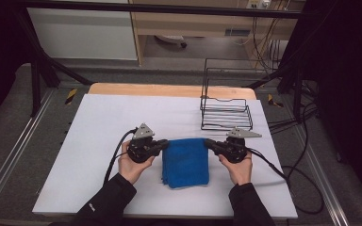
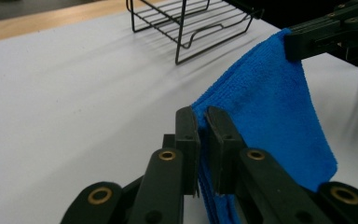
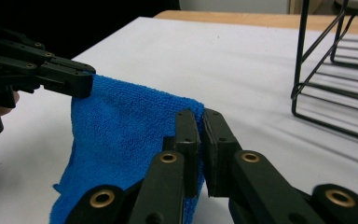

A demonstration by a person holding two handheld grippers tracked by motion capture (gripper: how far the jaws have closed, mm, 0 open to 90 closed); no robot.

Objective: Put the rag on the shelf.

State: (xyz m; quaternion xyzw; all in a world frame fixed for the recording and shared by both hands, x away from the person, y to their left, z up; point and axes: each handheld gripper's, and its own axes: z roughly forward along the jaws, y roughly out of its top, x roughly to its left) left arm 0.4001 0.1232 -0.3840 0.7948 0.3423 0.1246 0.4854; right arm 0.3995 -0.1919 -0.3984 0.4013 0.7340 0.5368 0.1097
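A folded blue cloth point(image 1: 185, 162) hangs between the two grippers over the white table point(image 1: 99, 122), its lower edge resting on the surface. My left gripper point(image 1: 166, 143) is shut on the cloth's upper left corner. My right gripper point(image 1: 208, 142) is shut on the upper right corner. In the left gripper view the black jaws pinch the blue cloth point(image 2: 265, 116) at my left gripper point(image 2: 202, 114), and the right gripper point(image 2: 292, 44) clamps the far corner. In the right gripper view my right gripper point(image 3: 200, 116) bites the edge of the cloth point(image 3: 121, 135), with the left gripper point(image 3: 81, 81) on the opposite corner.
A black wire rack point(image 1: 225, 106) stands at the back right of the table, just beyond the right gripper; the rack point(image 2: 186, 23) also shows in the left gripper view. Cables trail off both grippers. A wooden strip point(image 1: 169, 89) runs along the table's far edge.
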